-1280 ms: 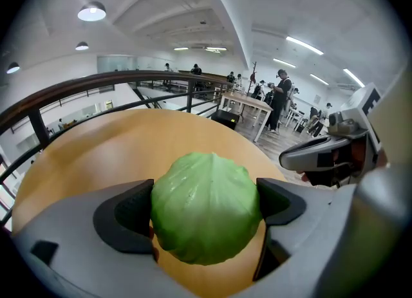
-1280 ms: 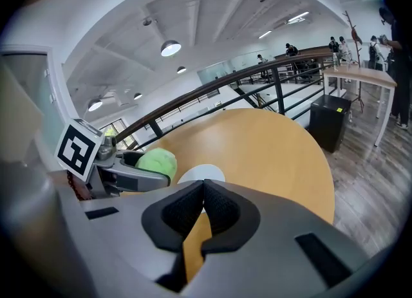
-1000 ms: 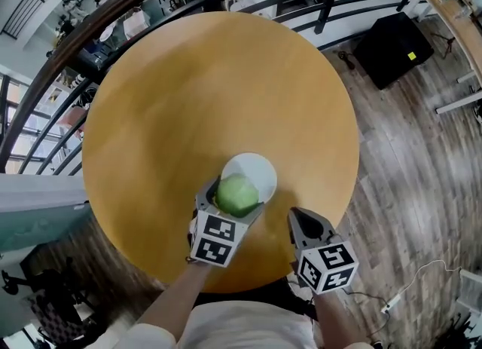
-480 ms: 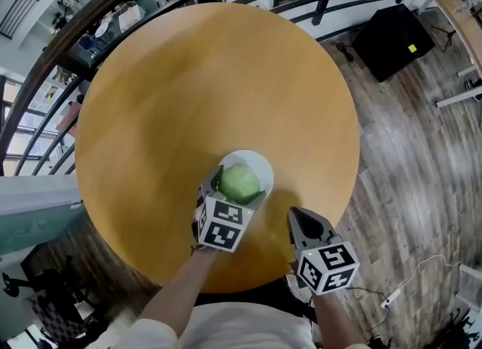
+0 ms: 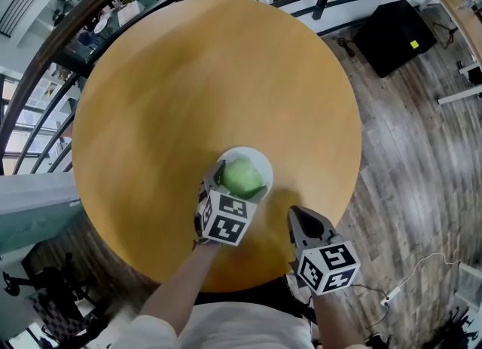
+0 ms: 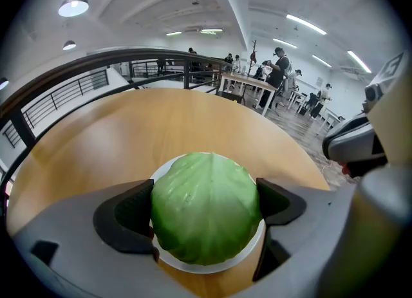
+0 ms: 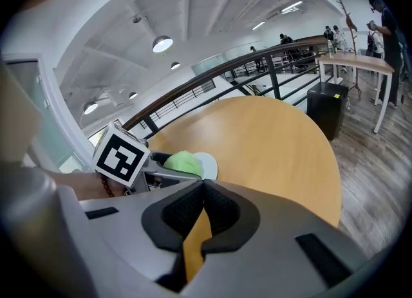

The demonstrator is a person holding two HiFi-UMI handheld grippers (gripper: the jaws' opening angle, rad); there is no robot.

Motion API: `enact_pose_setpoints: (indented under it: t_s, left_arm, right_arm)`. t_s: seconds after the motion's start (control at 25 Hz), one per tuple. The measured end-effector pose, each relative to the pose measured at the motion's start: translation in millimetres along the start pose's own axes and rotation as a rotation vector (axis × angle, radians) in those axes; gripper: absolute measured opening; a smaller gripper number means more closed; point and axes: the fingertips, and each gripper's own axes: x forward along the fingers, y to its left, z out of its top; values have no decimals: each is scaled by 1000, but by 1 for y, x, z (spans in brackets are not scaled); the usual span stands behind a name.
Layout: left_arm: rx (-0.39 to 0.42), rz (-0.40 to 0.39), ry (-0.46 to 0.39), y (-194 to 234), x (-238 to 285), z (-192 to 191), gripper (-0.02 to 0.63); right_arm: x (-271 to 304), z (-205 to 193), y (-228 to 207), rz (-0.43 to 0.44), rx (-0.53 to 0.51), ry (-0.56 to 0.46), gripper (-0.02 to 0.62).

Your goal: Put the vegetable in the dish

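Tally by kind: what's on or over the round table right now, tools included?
cabbage: 1
dish: 1
tools: 2 (left tool shut on the cabbage; right tool shut, empty)
Total: 4

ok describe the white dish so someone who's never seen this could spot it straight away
Start at the big round wooden table and look toward the edge nearest the person, where a small round white dish lies. It is the one white shape against the tan wood, and a pale green round cabbage, clamped in the left gripper, covers most of it.
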Motion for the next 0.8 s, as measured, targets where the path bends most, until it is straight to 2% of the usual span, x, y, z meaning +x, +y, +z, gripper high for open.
enact_pose_setpoints:
  t_s: [0.8]
  left_arm:
    - [-17,2,14,3,14,-3,488]
  right_arm:
    - [2,-12,-8,2,29,4,17]
